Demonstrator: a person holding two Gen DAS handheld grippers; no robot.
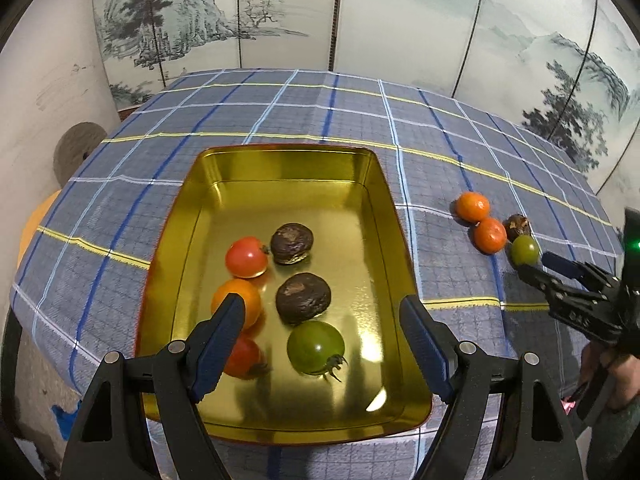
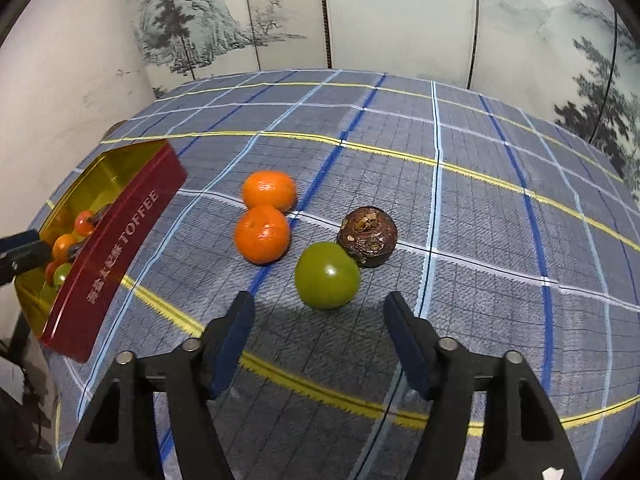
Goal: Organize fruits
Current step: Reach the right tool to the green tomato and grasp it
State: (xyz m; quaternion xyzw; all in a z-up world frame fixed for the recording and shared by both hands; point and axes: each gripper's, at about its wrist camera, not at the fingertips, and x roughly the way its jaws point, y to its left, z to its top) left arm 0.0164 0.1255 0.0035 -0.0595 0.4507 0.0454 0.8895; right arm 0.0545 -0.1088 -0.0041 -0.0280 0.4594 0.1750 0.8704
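Left tool, tilted downward, jaws wide and empty above the gold-lined rectangular metal tin holding smooth tomatoes and rough brown fruits. Right tool, jaws parted and empty, angles toward the glossy green tomato at frame centre on the checked-cloth counter.

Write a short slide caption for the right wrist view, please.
Open right gripper approaching a green tomato beside a brown fruit and two tangerines.
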